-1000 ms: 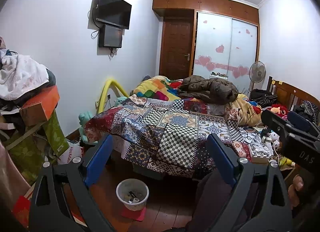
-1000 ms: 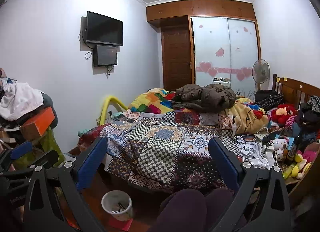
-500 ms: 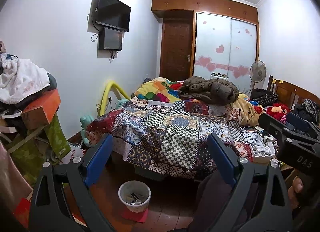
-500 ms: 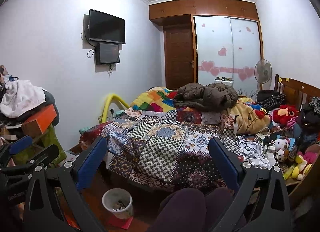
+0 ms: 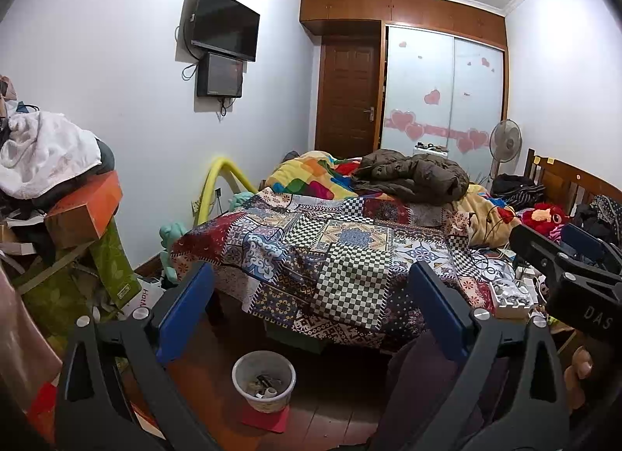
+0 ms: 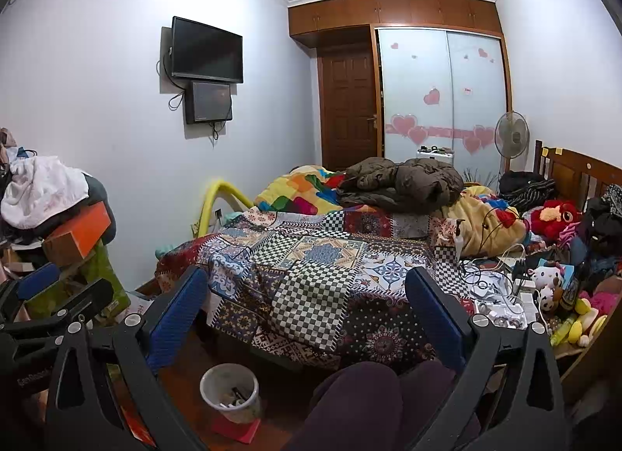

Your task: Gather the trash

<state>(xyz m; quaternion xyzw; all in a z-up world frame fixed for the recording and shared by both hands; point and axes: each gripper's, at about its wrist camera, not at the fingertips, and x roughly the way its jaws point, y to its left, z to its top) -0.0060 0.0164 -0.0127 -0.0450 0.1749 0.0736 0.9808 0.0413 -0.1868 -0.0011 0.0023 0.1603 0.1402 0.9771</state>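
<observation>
- While both grippers hang spread and hold nothing, the task's receptacle, a small translucent white plastic waste bin point(image 5: 264, 380), stands upright on a red square mat point(image 5: 266, 418) on the wooden floor, just off the foot of the bed.
- Bin contents: a few small dark and pale scraps at the bottom; too small to identify. It is far from full.
- Step in hand, as a judgement: a survey or transit pose. The scene fits either looking for a piece of trash to pick up or a pause after one went into the bin; nothing in view settles which.
- No clear loose trash on the patchwork quilt point(image 5: 330, 252); the cluttered right bedside area, with cables and small white boxes, may hold some.
- Left gripper point(image 5: 311, 313): jaws wide apart, level, aimed at the bed's foot, bin below and between the fingers.
- Right gripper point(image 6: 307, 311): jaws likewise released, same heading, bin point(image 6: 230, 392) low and left of centre.
- Pose: the person appears seated, with dark-clothed knees point(image 6: 357, 404) beneath the right gripper; a hand point(image 5: 579, 377) grips the right tool's handle.
</observation>
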